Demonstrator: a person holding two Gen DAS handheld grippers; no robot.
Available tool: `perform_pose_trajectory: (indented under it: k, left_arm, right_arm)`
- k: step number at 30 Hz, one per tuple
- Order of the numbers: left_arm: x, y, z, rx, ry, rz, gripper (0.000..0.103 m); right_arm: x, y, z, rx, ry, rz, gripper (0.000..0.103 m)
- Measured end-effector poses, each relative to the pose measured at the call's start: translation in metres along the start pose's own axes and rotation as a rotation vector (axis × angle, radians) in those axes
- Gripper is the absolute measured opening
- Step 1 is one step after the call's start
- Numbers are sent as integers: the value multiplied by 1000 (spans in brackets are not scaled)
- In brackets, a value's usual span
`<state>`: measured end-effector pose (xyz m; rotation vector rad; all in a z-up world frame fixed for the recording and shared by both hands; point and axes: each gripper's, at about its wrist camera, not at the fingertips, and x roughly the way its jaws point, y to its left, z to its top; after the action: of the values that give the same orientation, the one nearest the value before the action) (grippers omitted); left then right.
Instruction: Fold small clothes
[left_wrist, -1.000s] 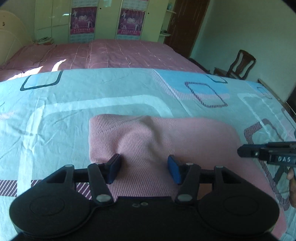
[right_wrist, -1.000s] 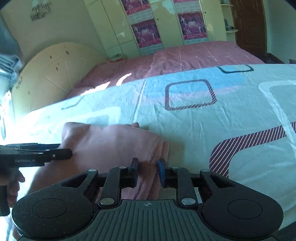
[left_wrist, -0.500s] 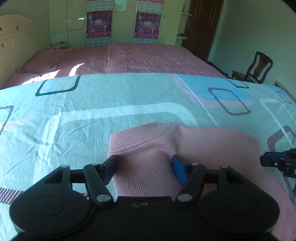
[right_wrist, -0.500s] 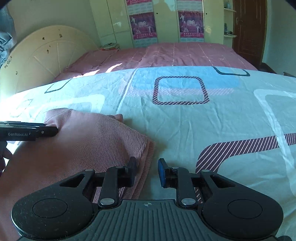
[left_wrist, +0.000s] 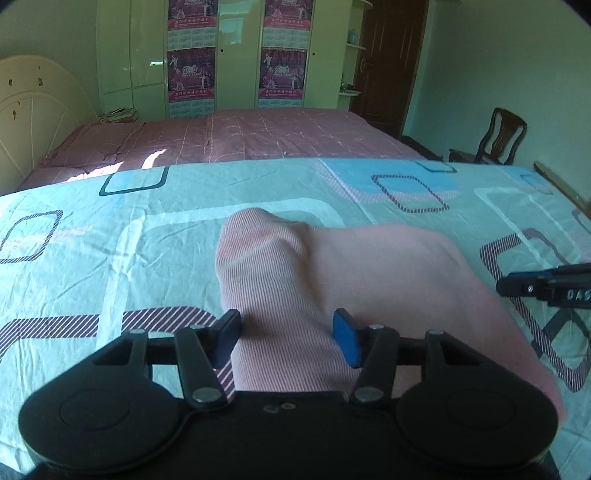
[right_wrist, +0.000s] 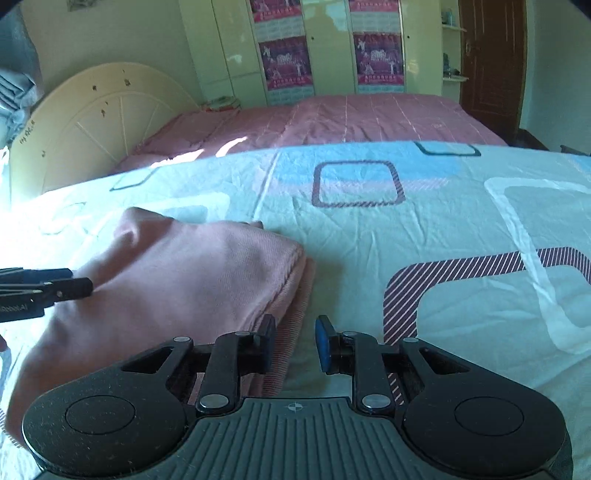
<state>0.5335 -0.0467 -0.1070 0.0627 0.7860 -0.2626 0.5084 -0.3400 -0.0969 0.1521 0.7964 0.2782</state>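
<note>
A pink ribbed garment lies folded on the patterned light-blue bedsheet. It also shows in the right wrist view. My left gripper is open, its fingers straddling the garment's near left part. My right gripper is open over the garment's right edge, left finger above the cloth, right finger above the sheet. Each gripper's tip shows in the other's view, the right gripper at the far right and the left gripper at the far left.
A second bed with a pink cover lies beyond, with a cream headboard and wardrobe doors with posters behind. A wooden chair stands at the right by a dark door.
The right gripper opened from nearly shut and drew back to the garment's right edge. The left gripper stayed open and shifted over the garment's left part. The garment's far left corner now bulges up.
</note>
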Motion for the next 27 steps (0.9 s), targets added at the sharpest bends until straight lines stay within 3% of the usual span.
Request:
perform_pose_trajectory:
  k: [2, 4, 7, 10, 13, 18, 24, 27]
  left_arm:
    - [5, -5, -10, 17, 35, 11, 55]
    - [4, -6, -14, 4, 29, 19, 57]
    - [-12, -5, -17, -17, 26, 12, 56]
    - [-31, -7, -34, -17, 22, -1, 55]
    - [-46, -10, -49, -24, 7, 0, 55]
    - [-53, -15, -58, -38, 12, 0, 56]
    - [-71, -12, -73, -58, 15, -22, 55]
    - [-77, -8, -91, -69, 60, -33, 55]
  right_arm:
    - [0, 12, -8, -42, 33, 25, 24]
    - [14, 19, -20, -79, 117, -27, 24]
    - [6, 19, -22, -18, 111, -33, 24]
    - [-22, 29, -25, -27, 49, -13, 24]
    - [-43, 42, -39, -62, 43, 17, 24]
    - [-29, 49, -72, -118, 162, -50, 24]
    - [-45, 41, -73, -59, 115, -33, 24]
    - [-60, 43, -78, -54, 88, -5, 24]
